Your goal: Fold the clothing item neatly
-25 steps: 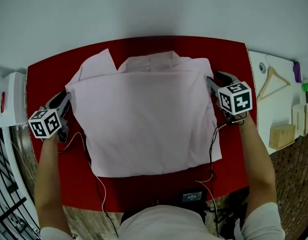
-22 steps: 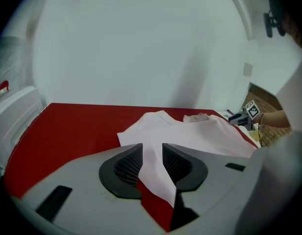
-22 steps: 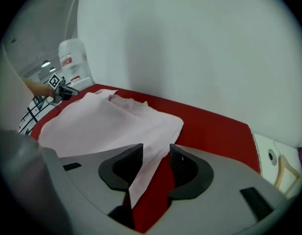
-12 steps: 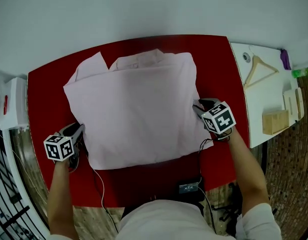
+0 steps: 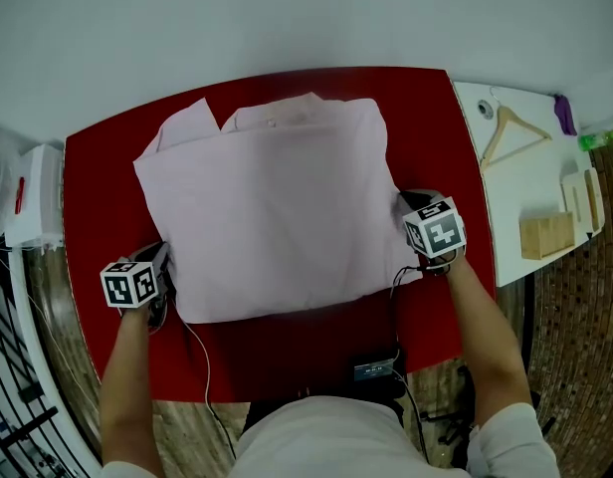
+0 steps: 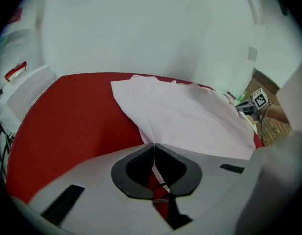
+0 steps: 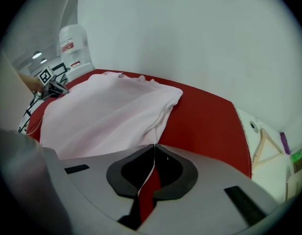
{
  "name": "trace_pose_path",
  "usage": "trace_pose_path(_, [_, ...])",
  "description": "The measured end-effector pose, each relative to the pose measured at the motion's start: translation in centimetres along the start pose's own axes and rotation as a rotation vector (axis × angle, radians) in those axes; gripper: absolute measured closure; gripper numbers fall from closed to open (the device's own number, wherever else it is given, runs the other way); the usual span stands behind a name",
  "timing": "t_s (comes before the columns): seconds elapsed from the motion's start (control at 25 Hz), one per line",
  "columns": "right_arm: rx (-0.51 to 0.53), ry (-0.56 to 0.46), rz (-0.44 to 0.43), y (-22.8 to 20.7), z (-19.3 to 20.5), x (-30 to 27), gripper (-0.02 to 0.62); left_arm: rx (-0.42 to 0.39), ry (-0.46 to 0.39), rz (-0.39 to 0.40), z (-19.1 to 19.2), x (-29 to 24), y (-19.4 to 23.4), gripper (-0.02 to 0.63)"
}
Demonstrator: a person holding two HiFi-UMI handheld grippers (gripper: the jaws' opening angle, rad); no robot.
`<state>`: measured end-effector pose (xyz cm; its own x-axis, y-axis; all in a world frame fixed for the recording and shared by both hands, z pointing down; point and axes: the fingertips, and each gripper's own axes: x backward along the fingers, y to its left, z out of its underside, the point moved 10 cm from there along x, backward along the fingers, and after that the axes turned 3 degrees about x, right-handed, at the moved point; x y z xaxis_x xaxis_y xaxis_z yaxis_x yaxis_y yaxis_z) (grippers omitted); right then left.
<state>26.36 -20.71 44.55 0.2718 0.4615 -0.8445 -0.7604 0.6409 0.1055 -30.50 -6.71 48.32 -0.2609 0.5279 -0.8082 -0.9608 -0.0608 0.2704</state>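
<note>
A pale pink shirt (image 5: 272, 207) lies spread flat on the red table (image 5: 102, 182), collar at the far side. My left gripper (image 5: 159, 259) sits at the shirt's near left edge. Its jaws have just been closing and now pinch the fabric edge (image 6: 150, 131), which runs in between the left gripper's (image 6: 154, 145) pads. My right gripper (image 5: 408, 205) is at the shirt's near right edge. Its jaws have also just closed, and the hem (image 7: 158, 126) passes between the right gripper's (image 7: 154, 145) pads.
A white side table (image 5: 525, 182) at the right carries a wooden hanger (image 5: 510, 129) and a wooden block (image 5: 545, 235). A white box (image 5: 33, 197) stands at the left. Cables and a small black device (image 5: 374, 368) lie at the table's near edge.
Both grippers have slid along the shirt's sides toward the person, from the upper corners to the lower edges. Their jaws went from open to shut on the fabric.
</note>
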Motion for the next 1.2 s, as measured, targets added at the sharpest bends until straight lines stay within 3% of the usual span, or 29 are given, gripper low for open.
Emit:
trace_pose_path(0.28, [-0.199,0.0,0.101,-2.4,2.9,0.7,0.575,0.049,-0.018,-0.071,1.3,0.8,1.2,0.597])
trace_pose_path(0.52, [-0.191,-0.009,0.166,-1.8,3.1,0.5,0.574,0.086,-0.03,-0.061,1.7,0.7,1.0,0.595])
trace_pose_path(0.64, [-0.176,-0.056,0.129,-1.2,3.3,1.7,0.568,0.113,-0.057,0.002,1.8,1.8,0.2,0.587])
trace_pose_path(0.72, [-0.167,-0.074,0.094,-0.8,3.8,2.9,0.49,0.12,-0.075,0.048,2.3,3.0,-0.2,0.515])
trace_pose_path(0.8, [-0.169,-0.074,0.057,-0.2,4.6,4.0,0.466,0.131,-0.085,0.089,3.4,4.3,-0.6,0.488])
trace_pose_path(1.2, [-0.232,0.019,-0.06,3.6,10.4,6.2,0.457,0.167,0.0,0.229,10.5,6.5,-3.2,0.454])
